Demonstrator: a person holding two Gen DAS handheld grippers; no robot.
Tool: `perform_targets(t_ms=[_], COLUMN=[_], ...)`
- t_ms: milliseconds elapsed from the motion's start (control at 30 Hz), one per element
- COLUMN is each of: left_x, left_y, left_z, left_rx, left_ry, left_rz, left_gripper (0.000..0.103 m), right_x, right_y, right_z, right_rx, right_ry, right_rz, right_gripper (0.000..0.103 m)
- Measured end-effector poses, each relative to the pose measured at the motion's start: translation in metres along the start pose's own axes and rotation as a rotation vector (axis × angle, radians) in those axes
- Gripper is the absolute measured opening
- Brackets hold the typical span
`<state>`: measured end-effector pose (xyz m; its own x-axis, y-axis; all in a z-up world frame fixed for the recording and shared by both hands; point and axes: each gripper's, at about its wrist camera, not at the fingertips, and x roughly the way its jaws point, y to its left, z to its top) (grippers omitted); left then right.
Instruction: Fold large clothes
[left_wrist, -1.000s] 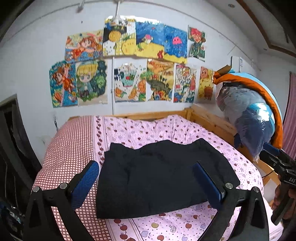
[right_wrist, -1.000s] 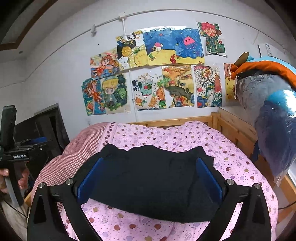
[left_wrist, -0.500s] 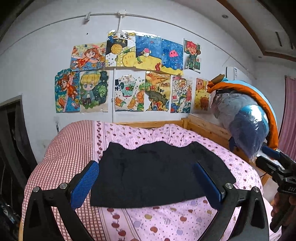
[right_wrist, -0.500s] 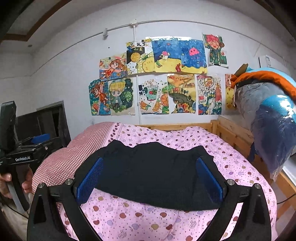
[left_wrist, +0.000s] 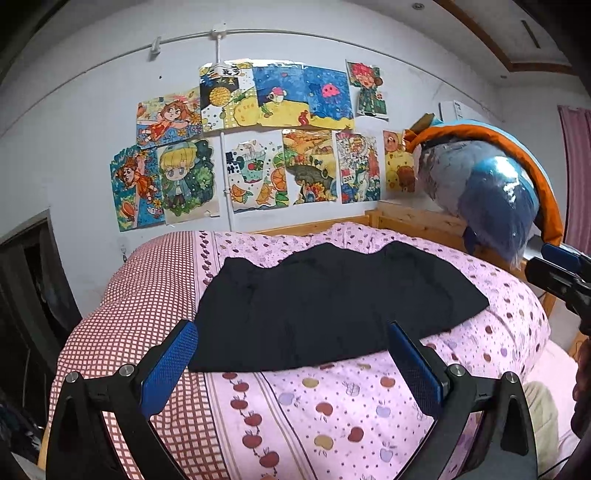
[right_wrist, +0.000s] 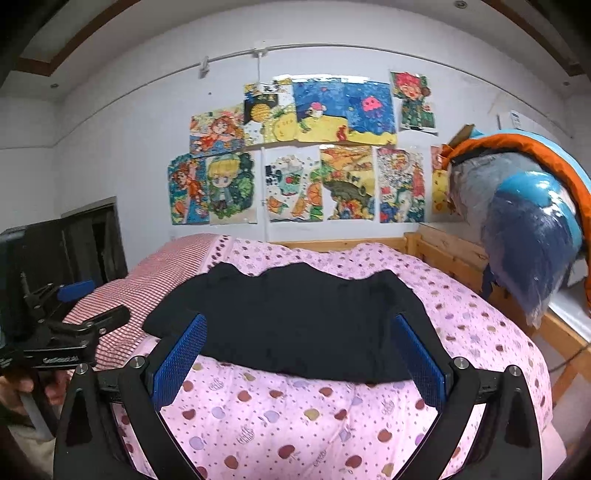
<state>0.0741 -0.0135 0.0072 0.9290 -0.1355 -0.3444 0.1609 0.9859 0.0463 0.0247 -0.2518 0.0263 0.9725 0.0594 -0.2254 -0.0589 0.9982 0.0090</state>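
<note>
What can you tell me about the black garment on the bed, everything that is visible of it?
The black garment is a plain dark cloth, matte and soft-looking, with no print that shows. It lies flat and wide on the pink apple-print quilt, apparently folded into a broad shape with a wavy far edge and a straighter near edge. Its left end reaches the red checked part of the bedding. Only the bedding touches it; both grippers are open and apart from it.

A light wooden-framed bed (left_wrist: 413, 221) is covered by a pink quilt printed with small apples and dots (left_wrist: 332, 402), with a red-and-white checked panel (left_wrist: 147, 291) along its left side. A folded black garment (left_wrist: 325, 306) lies flat across the quilt's middle, its near edge toward the camera.
</note>
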Motion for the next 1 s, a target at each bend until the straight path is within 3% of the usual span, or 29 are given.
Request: perform_targets(t_ms=[300, 1000], left_x=[0.005, 0.019], left_y=[0.0, 0.0], left_z=[-0.021, -0.043], left_rx=[-0.029, -0.002], left_ry=[0.043, 0.108], left_rz=[-0.016, -0.002], left_gripper=[0.103, 0.103], right_x=[0.001, 0.025], right_y=[-0.005, 0.0], right_z=[-0.026, -0.051], right_rx=[-0.001, 0.001], right_ry=[0.043, 0.126], right_rz=[-0.056, -0.038], right_gripper=[0.099, 0.099])
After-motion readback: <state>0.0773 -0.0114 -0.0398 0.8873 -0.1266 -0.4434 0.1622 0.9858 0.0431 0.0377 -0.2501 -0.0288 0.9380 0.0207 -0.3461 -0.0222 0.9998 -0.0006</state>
